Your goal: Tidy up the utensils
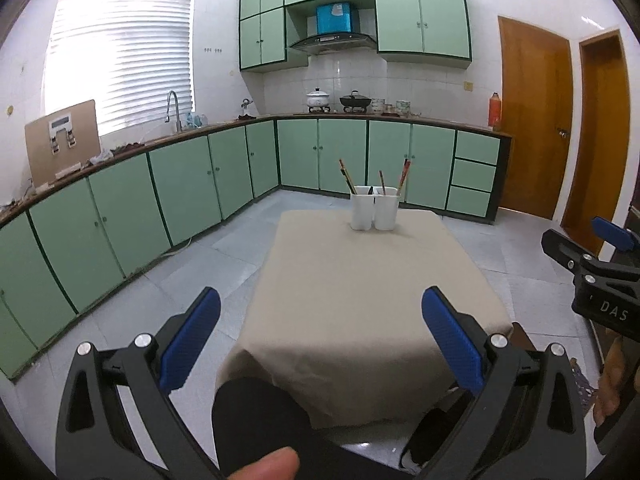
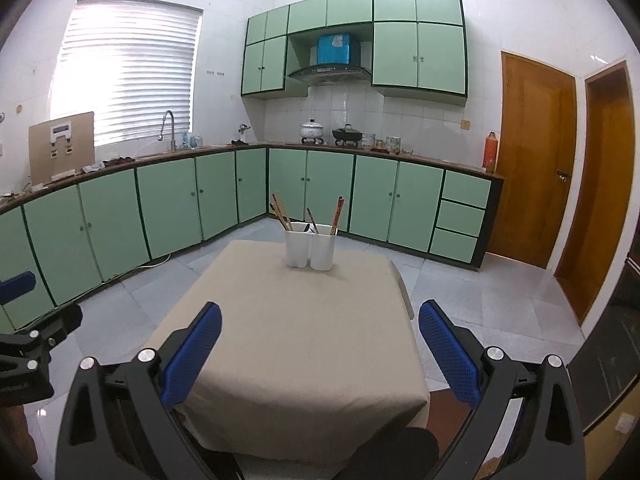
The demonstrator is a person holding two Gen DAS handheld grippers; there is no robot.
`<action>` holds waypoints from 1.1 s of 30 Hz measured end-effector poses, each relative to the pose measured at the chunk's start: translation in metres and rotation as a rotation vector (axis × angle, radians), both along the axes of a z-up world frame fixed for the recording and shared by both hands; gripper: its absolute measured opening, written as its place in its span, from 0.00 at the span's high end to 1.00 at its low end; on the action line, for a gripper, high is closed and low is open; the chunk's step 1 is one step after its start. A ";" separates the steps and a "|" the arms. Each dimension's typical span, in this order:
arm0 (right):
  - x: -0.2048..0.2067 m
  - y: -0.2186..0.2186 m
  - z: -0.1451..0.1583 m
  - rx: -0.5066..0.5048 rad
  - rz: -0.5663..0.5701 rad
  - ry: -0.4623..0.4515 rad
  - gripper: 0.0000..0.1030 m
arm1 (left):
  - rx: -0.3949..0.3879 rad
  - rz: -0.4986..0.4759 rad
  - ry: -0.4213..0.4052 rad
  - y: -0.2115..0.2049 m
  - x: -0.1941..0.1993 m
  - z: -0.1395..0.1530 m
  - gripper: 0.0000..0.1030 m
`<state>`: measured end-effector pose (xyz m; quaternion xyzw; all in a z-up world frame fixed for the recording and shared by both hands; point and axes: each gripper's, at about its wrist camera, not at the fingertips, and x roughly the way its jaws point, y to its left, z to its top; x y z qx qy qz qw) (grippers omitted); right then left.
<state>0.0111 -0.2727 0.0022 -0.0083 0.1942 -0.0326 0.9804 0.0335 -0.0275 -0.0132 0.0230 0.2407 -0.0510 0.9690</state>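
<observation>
Straight ahead of the left gripper [image 1: 320, 332], well beyond its spread and empty blue pads, a white two-compartment holder [image 1: 374, 208] is being seen standing upright near the far edge of a table draped in a beige cloth [image 1: 360, 280]. Chopsticks [image 1: 347, 178] are being kept upright in it, leaning outward against its rims, with what looks like a dark utensil handle at the middle divider; which compartment each stick sits in cannot be told for all of them. Nothing is being gripped, so the task is judged to be at its start or its end. The cloth between tool and holder is being left bare, so open room is being offered for a straight reach, while the near table edge is lying just under the jaws. At the right margin the right gripper [image 1: 612, 236] is being held apart, clear of the table. From the right wrist view, the right gripper [image 2: 320, 344] is likewise being held with pads wide apart and empty, the holder [image 2: 310, 248] lying ahead and slightly left of its centre line. The chopsticks [image 2: 281, 210] are being seen fanned above the rim. Bare cloth [image 2: 300, 340] is lying ahead, and its right edge is dropping off close beside the right pad.
</observation>
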 end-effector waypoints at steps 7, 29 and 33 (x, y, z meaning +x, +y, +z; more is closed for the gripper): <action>-0.031 -0.004 -0.002 -0.007 -0.015 -0.021 0.06 | -0.057 0.066 0.021 0.024 -0.025 -0.007 0.05; -0.036 -0.008 -0.014 0.037 0.022 0.004 0.06 | -0.053 0.144 -0.062 0.030 -0.055 0.021 0.05; -0.040 -0.008 -0.012 0.037 0.010 -0.011 0.06 | -0.060 0.133 -0.061 0.031 -0.056 0.021 0.05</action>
